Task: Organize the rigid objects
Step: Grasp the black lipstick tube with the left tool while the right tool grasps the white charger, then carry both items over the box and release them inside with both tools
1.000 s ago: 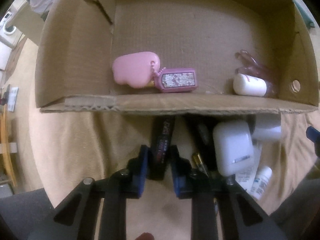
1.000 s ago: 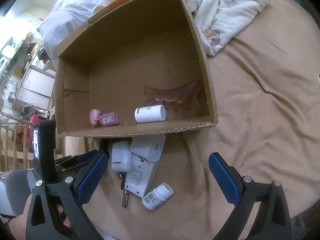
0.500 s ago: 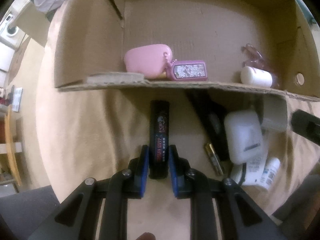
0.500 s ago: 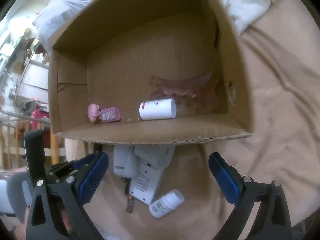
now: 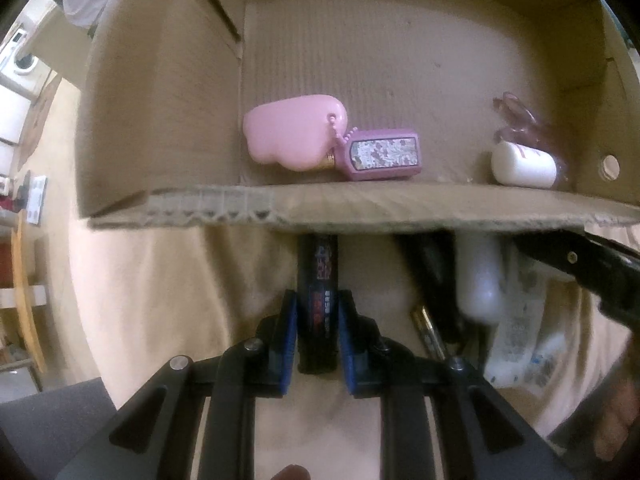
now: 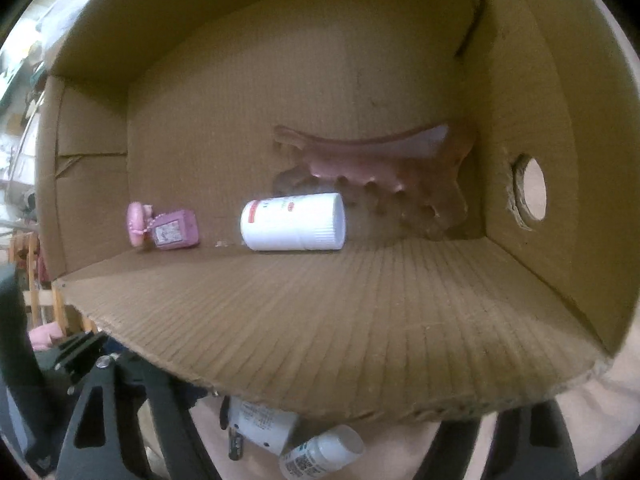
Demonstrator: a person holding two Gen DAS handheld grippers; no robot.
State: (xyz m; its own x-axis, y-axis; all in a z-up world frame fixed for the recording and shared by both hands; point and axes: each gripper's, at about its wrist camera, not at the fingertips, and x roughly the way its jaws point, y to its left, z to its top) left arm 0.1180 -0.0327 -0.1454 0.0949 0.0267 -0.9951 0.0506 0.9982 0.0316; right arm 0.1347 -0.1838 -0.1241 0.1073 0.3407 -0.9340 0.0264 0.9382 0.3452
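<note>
Right at the bottom of the left wrist view, the left gripper has its blue pads pinched on a dark cylindrical marker with red lettering, held lengthwise so its far tip pokes under the near flap of the big brown cardboard box. Just to the right of it, on the tan bedsheet in front of that flap, sits the pile of stuff not sorted yet: a gold-ended battery, a white rounded plastic case, and some white labelled packaging that's too blurry to read. The right gripper is hanging over the same flap from the other side, only its black arms show and the fingertips are cut off or hidden behind the cardboard, so I honestly can't tell if it's spread or closed. Below the flap in that view there's a small white bottle with a printed label. Past the flap, inside the box, a pink puffy keychain charm with a pink rectangular tag lies toward the left wall, a white pill bottle on its side is nearer the right wall, and a translucent pink hair claw clip is behind that. Looks like the step in hand is carrying the marker to the box. Next move needs a lift so the tip clears the flap edge, then forward and let go over bare cardboard.
</note>
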